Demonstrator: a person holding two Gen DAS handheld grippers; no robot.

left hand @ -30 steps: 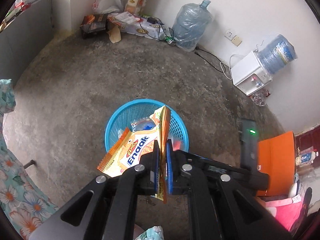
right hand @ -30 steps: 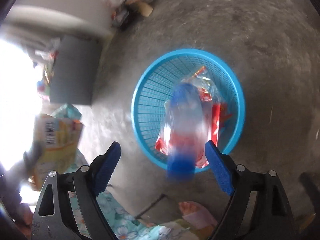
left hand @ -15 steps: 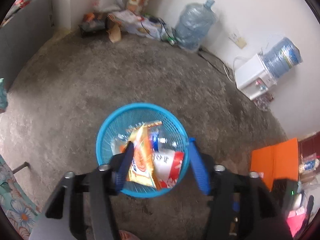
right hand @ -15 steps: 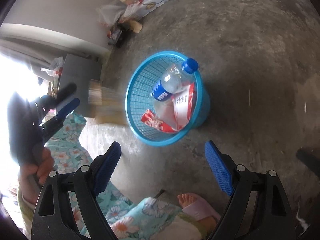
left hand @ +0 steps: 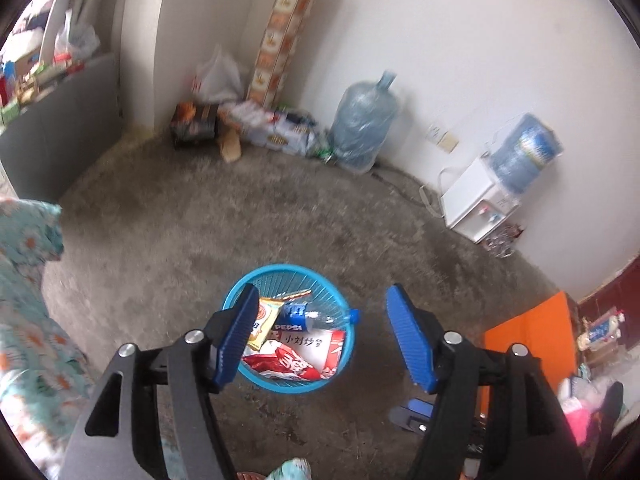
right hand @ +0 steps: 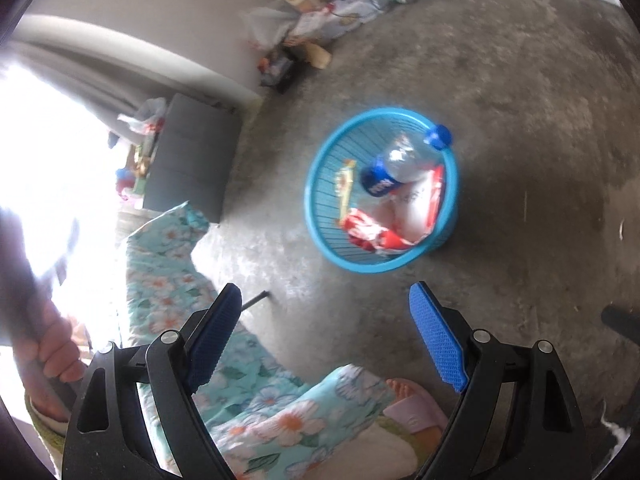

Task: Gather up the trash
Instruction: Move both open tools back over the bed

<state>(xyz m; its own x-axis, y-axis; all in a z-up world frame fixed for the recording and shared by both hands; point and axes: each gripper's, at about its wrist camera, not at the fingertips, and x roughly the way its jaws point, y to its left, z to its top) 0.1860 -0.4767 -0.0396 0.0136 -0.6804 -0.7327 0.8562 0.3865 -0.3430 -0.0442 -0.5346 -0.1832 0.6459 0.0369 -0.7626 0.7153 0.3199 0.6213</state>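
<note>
Both tools are empty: the left gripper (left hand: 320, 336) hangs with its blue pads spread wide, and the right gripper (right hand: 326, 336) is just as wide apart, holding nothing. The blue basket (left hand: 240, 364) stands on the concrete floor (left hand: 200, 232) directly ahead of and below the left gripper, nearer to it than to the right one. Inside lie a Pepsi bottle (right hand: 396, 166), long axis slanting up to the rim with its cap resting there, a red-and-white wrapper (left hand: 298, 354) and a yellow snack packet (left hand: 264, 322). No loose trash shows nearby, though motion blur may hide small pieces.
</note>
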